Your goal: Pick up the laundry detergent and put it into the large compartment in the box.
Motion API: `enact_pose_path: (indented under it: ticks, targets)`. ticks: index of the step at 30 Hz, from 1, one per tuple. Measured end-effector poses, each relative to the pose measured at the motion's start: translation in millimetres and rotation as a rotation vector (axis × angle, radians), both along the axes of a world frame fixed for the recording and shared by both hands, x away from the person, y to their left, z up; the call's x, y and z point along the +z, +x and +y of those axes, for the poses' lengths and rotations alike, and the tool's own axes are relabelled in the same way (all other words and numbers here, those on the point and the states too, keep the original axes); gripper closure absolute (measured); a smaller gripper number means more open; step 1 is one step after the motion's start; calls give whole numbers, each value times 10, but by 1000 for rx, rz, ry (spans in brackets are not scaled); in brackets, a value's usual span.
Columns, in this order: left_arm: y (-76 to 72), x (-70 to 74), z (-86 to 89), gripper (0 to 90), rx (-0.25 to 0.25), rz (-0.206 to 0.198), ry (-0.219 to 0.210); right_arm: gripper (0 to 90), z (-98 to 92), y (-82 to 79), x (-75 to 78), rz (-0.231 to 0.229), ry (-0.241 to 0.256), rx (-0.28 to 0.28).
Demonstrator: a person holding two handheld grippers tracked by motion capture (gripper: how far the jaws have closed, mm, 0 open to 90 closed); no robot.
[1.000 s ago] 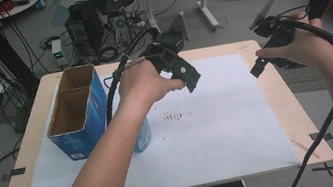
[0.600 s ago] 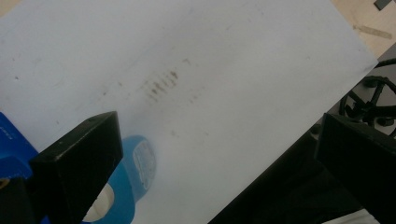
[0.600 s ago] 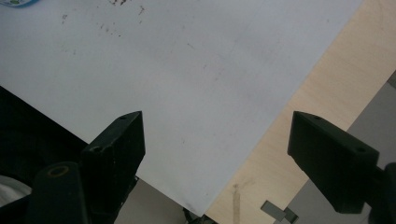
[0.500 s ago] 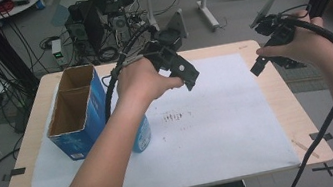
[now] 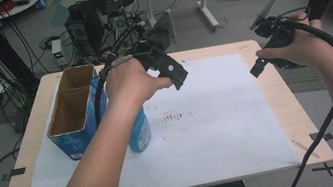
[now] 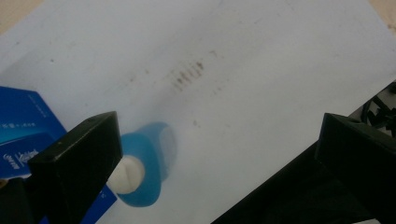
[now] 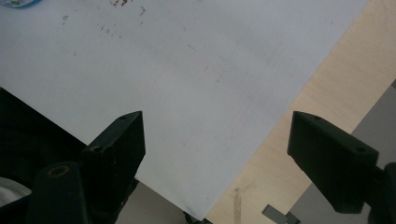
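Both jaws wide, empty. Left gripper (image 6: 219, 154) hangs above the blue bottle (image 6: 144, 170), right gripper (image 7: 215, 154) over the paper sheet (image 7: 187, 70). We risk toppling the bottle against the cardboard box (image 5: 74, 113).

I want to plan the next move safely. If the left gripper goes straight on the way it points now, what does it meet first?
Probably the white paper covering the table, with nothing between the open jaws of the left gripper. The blue bottle with its white cap stands beside one jaw and might be brushed; depth is unclear.
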State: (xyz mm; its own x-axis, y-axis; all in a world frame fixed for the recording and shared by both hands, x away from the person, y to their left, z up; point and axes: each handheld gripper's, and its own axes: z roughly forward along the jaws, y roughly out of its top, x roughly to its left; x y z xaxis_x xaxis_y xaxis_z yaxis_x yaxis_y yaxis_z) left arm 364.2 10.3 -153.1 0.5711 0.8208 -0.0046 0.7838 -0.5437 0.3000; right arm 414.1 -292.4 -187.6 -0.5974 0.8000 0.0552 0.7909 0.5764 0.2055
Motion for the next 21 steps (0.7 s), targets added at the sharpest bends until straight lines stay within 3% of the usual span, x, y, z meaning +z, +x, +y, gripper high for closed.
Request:
enact_pose_path:
  ticks: [12,21]
  targets:
    - [43,-80,346,10,98,6,39,194,38,22,-22,1,5,7]
    - [89,-258,525,1,142,31,49,191,69,49,-37,-3,1,19]
